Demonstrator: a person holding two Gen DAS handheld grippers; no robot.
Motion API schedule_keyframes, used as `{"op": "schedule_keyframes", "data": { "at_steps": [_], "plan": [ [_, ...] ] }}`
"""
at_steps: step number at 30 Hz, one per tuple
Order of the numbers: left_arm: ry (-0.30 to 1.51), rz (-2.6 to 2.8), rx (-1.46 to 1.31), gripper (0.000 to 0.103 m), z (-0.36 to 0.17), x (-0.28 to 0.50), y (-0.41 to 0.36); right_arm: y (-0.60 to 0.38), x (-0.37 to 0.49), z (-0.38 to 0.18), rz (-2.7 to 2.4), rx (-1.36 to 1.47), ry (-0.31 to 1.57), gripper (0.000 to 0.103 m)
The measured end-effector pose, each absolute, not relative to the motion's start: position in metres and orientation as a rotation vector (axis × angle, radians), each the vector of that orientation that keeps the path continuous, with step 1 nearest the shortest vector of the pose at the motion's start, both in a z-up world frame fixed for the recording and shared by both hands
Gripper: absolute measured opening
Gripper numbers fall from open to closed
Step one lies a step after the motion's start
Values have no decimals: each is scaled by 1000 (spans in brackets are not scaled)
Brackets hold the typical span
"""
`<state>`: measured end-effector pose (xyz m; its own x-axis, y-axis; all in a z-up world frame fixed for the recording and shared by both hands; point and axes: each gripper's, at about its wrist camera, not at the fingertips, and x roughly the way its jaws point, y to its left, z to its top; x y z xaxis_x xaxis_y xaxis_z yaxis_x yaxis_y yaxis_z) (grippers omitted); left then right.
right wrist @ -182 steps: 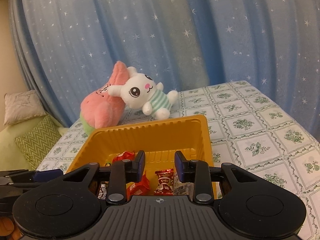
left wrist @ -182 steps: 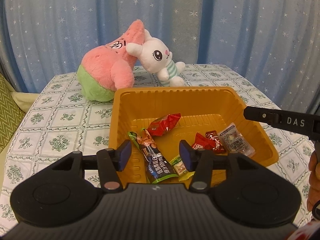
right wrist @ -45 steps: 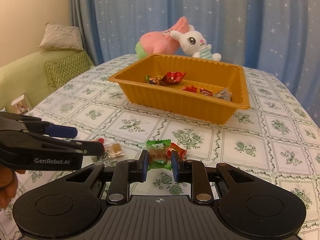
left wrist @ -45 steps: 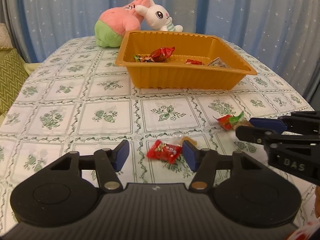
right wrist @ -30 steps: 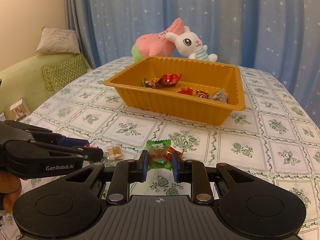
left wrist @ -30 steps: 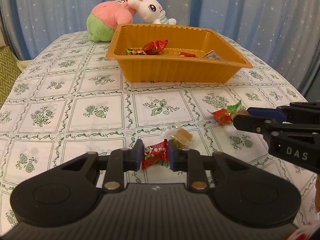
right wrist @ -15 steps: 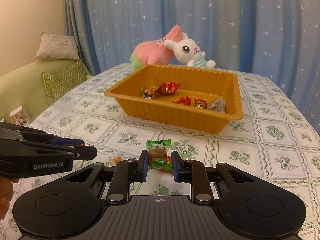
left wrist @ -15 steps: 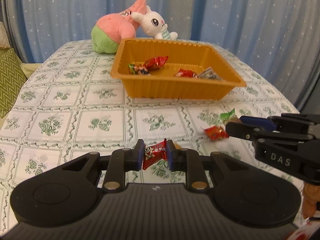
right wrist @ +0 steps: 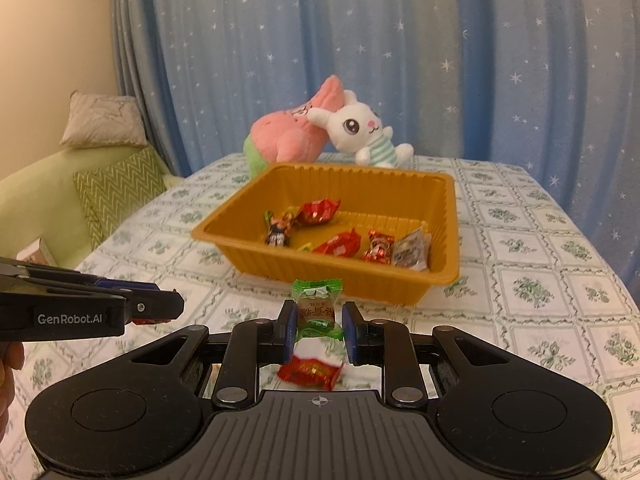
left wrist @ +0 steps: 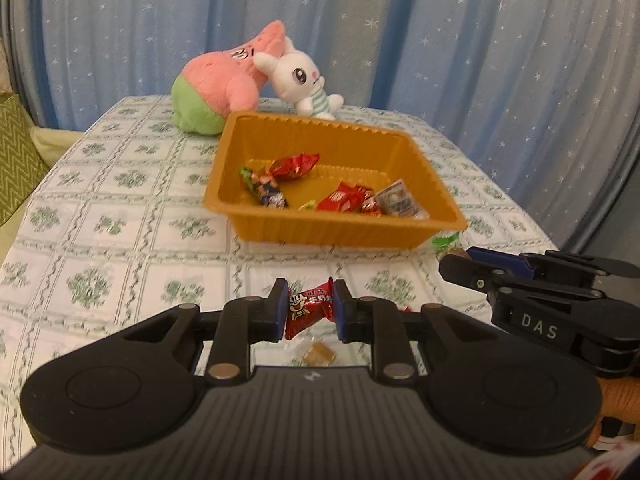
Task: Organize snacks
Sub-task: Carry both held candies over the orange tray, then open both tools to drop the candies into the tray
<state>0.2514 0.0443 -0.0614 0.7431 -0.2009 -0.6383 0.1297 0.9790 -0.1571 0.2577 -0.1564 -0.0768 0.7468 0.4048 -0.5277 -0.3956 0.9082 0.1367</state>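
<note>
My left gripper (left wrist: 307, 305) is shut on a red snack packet (left wrist: 309, 307) and holds it above the table, in front of the orange tray (left wrist: 340, 236). My right gripper (right wrist: 317, 320) is shut on a green-wrapped candy (right wrist: 317, 307), also raised in front of the tray (right wrist: 360, 276). The tray holds several wrapped snacks (right wrist: 340, 244). A red candy (right wrist: 312, 368) lies on the table under the right gripper. A small brown candy (left wrist: 318, 352) lies on the table under the left gripper.
A pink plush (left wrist: 216, 88) and a white bunny plush (left wrist: 304, 84) sit behind the tray. The right gripper shows at the right of the left wrist view (left wrist: 460, 266). A green couch with cushions (right wrist: 112, 184) stands to the left of the table.
Both grippers have lifted their candies off the table and moved toward the tray; the tray now looks closer and is seen from higher up.
</note>
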Motion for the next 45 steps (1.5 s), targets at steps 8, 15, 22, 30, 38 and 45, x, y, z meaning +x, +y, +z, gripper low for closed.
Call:
{"op": "schedule_keyframes", "data": {
  "at_steps": [8,15,22,30,38,45],
  "plan": [
    [647,-201,-64,21,-33,286,37,-170,283,-53,402,54,543,24],
    [648,-204,-90,21,-29,321,34,-179,315,-42,359,114,546,24],
    [635,-186,-62,21,-29,351,27,-176,345,-36,333,137,547,24],
    [656,-167,-70,21,-40,381,37,-171,370,-40,305,145,546,24],
    [689,-160,-65,21,-54,397,43,-167,391,-56,283,160,583,24],
    [704,-171,-57,21,-63,403,41,-168,399,-66,273,164,609,24]
  ]
}}
